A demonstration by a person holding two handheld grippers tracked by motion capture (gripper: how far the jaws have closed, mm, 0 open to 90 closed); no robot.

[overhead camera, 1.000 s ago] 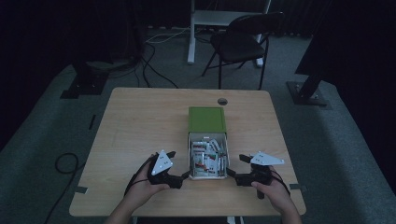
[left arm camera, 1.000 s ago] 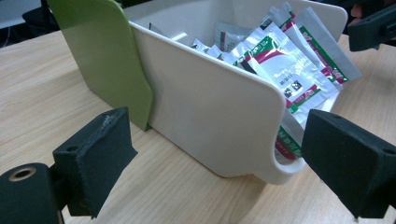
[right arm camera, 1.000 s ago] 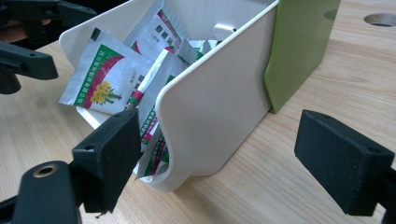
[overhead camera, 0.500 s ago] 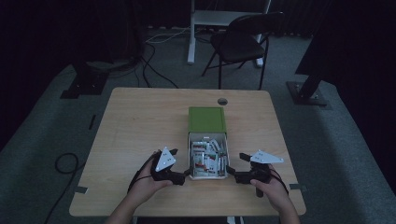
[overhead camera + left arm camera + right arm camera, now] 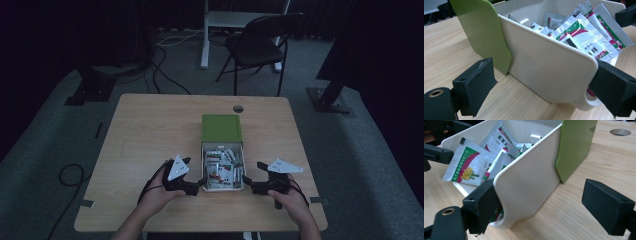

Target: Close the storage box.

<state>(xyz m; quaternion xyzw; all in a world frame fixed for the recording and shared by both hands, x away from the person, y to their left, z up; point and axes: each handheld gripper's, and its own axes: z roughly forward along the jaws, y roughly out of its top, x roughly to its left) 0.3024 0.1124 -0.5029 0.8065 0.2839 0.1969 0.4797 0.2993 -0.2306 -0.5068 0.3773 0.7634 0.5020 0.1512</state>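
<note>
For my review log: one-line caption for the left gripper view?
Open left gripper straddling a white box's near corner, packets inside, green lid behind.

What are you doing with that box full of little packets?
A person sits at a wooden table with a gripper in each hand. Between them stands a white box stuffed with small packets, its green sleeve slid toward the far end. The left gripper and the right gripper are each at a near corner of the box. Both have their jaws open, with one jaw against the box's front end and the other out beside its side wall.
</note>
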